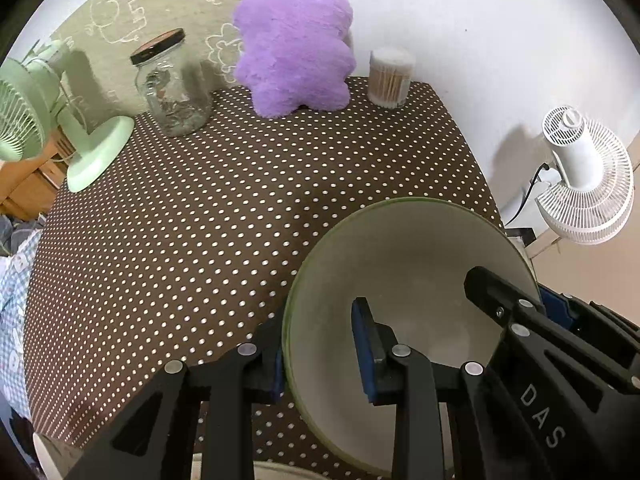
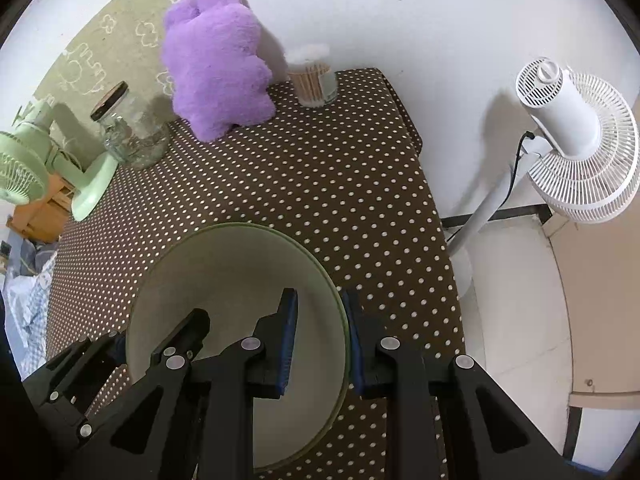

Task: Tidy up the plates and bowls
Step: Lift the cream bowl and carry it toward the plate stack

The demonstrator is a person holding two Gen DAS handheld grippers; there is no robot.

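Note:
One pale bowl with a green rim hangs tilted over the brown dotted tablecloth, carried by both grippers. My left gripper is shut on the bowl's left rim, one blue pad inside and one outside. In the right wrist view my right gripper is shut on the opposite rim in the same way. Each camera also catches the other gripper: the right gripper at the bowl's far side, the left gripper at lower left. The bowl's inside holds nothing.
Along the back of the table stand a green desk fan, a glass jar, a purple plush toy and a tub of cotton swabs. A white floor fan stands past the table's right edge. A whitish rim shows below the bowl.

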